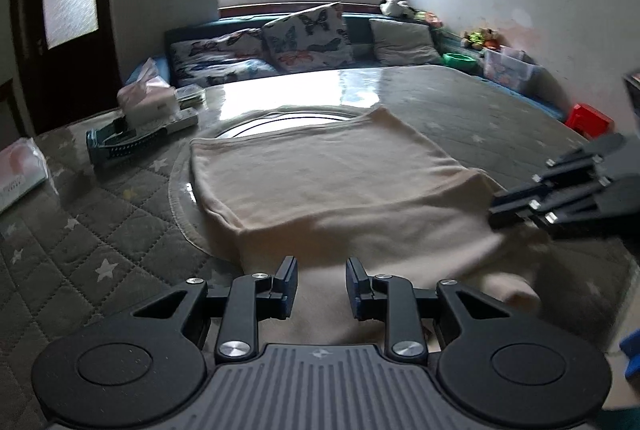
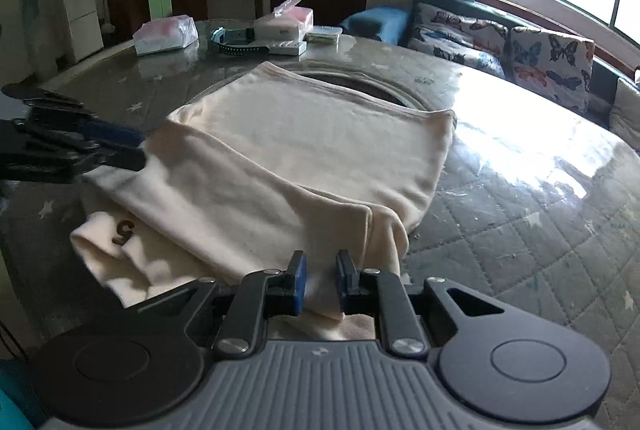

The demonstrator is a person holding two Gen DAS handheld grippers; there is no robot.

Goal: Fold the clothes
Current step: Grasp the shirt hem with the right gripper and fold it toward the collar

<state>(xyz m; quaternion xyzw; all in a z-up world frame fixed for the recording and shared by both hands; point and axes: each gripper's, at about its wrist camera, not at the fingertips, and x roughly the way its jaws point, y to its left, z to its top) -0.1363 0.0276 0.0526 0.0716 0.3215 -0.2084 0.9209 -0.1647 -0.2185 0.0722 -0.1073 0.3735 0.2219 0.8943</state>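
Note:
A cream garment (image 1: pixel 320 182) lies partly folded on the round table (image 1: pixel 460 106), covered by a grey quilted star cloth. In the right wrist view the garment (image 2: pixel 304 158) shows a folded layer on top and a sleeve with a brown "5" (image 2: pixel 124 230) at the near left. My left gripper (image 1: pixel 321 284) is open over the garment's near edge, holding nothing. My right gripper (image 2: pixel 321 280) is open with a narrower gap, its jaws either side of a fold at the garment's near edge. Each gripper shows in the other's view, the right (image 1: pixel 560 190) and the left (image 2: pixel 80 150).
Tissue packs (image 2: pixel 166 32), a teal-black device (image 2: pixel 236 40) and small boxes (image 2: pixel 286 26) sit at the table's far side. A sofa with butterfly cushions (image 1: pixel 304 38) runs under the window. A red object (image 1: pixel 590 120) and storage bins (image 1: pixel 508 66) stand to the right.

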